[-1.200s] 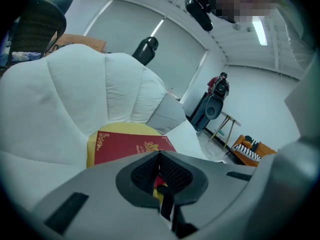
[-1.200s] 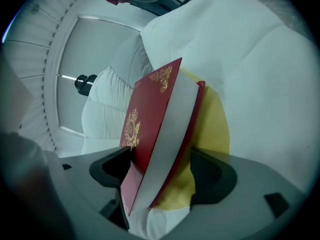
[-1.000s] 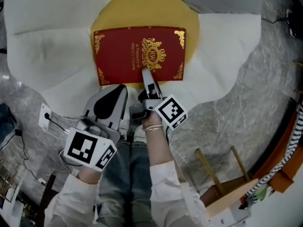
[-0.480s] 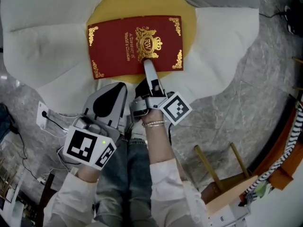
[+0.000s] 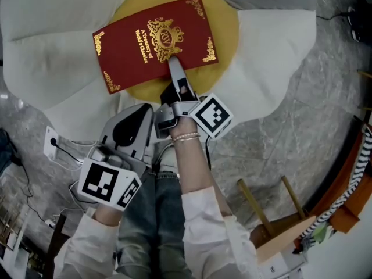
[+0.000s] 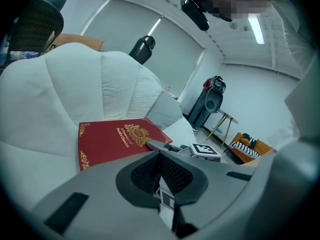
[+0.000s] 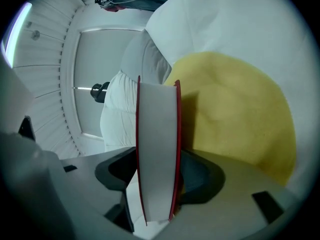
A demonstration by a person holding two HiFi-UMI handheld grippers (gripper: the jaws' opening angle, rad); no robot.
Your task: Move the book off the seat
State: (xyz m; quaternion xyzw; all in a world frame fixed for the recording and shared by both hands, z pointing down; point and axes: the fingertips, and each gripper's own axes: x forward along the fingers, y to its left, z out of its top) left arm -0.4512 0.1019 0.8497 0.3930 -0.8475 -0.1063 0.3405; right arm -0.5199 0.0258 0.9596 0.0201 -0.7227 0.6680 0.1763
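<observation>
White padding makes up the one petal-shaped seat (image 5: 52,57), the biggest thing in view, and a single round yellow cushion (image 5: 224,19) sits at its centre. Grey stone floor (image 5: 285,127) lies open along the seat's near and right edges, and one wooden stool (image 5: 270,211) stands well apart at the lower right. One red book (image 5: 136,45) rests over the yellow cushion, cover up. Its long axis is tilted from lower left to upper right in the head view, and its left end reaches out over a white petal. Of the two grippers, the right gripper (image 5: 173,67) has just been closing its jaws and is clamped on the middle of the book's near long edge, pages between them. The left gripper (image 5: 139,110), jaws together and empty, hangs at the seat's near edge.
</observation>
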